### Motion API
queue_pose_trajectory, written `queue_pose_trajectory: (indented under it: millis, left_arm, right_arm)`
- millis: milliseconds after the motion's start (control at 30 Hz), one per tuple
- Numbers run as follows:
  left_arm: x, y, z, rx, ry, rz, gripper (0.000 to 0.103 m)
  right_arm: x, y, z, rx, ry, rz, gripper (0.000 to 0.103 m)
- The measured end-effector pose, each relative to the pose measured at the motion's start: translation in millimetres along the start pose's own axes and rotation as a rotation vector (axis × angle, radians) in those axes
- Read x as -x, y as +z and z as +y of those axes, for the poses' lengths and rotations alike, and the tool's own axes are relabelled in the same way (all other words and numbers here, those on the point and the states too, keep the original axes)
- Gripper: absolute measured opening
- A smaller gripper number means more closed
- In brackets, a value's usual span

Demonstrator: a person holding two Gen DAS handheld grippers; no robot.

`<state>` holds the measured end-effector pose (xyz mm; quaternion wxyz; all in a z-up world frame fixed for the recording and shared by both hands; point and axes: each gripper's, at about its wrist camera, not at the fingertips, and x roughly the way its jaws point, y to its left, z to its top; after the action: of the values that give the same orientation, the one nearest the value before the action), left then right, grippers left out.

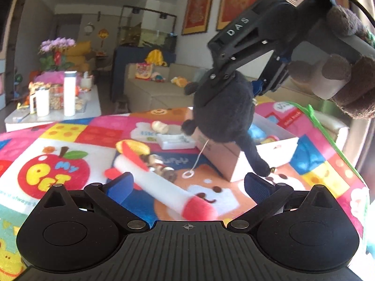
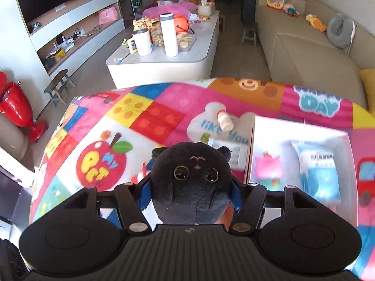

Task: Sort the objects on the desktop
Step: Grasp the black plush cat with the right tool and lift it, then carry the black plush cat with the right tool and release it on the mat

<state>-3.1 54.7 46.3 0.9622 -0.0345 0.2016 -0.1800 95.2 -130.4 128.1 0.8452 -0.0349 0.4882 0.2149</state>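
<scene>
My right gripper [image 2: 191, 187] is shut on a black plush cat [image 2: 191, 182] and holds it above the colourful mat, left of the white box [image 2: 302, 126]. In the left wrist view the cat [image 1: 225, 114] hangs from the right gripper [image 1: 219, 78] above the box's near wall [image 1: 276, 153]. The box holds a pink toy [image 2: 267, 171] and a blue packet [image 2: 321, 175]. My left gripper [image 1: 187, 185] is open, low over the mat. A white plush tube with red ends [image 1: 164, 185] lies between its fingers, untouched.
A small bottle [image 2: 225, 120] and a white flat packet [image 1: 175, 140] lie on the mat [image 2: 145, 117] past the cat. A white coffee table [image 2: 164, 63] with bottles and jars stands beyond the mat's far edge. A beige sofa [image 2: 304, 44] is at the right.
</scene>
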Motion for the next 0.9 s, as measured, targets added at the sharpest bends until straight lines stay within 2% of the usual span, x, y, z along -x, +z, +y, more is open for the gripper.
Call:
queue_pose_trajectory:
  millis: [167,300,367,467,533,667,733,833,867,900]
  left_arm:
    - [15,-6,-41,-0.106,-0.013,0.018,0.103]
    - [27,-16,-59,-0.144,-0.049,0.062,0.103]
    - [27,-22,-65,-0.173,-0.035,0.081,0.103]
    - [22,-29,-65,-0.201,0.026,0.103,0.103]
    - [17,-30,-57,-0.196,0.086,0.108,0.103]
    - [2,-18,-26,-0.095,0.168,0.091,0.103]
    - [-5,-12,-11,-0.037,0.212,0.056,0.103]
    - [-11,-6,14,0.059,0.261,-0.004,0.103]
    - [-12,-6,21,0.089,0.268,-0.019,0.103]
    - [-13,-4,29,0.122,0.271,-0.033,0.103]
  right_arm:
    - [2,-48,-4,-0.103,0.136,0.131,0.063]
    - [-14,-83,0,-0.146,0.189,0.253,0.063]
    - [-20,-92,4,-0.138,0.196,0.280,0.064]
    - [-25,-94,9,-0.121,0.188,0.286,0.068]
    - [-19,-87,9,-0.102,0.180,0.245,0.069]
    - [3,-64,7,-0.047,0.138,0.099,0.083]
    - [13,-49,6,-0.014,0.087,0.015,0.083]
    - [13,-20,5,0.050,-0.046,-0.126,0.083]
    - [6,-8,4,0.066,-0.082,-0.140,0.078]
    - [-4,6,2,0.076,-0.102,-0.133,0.065]
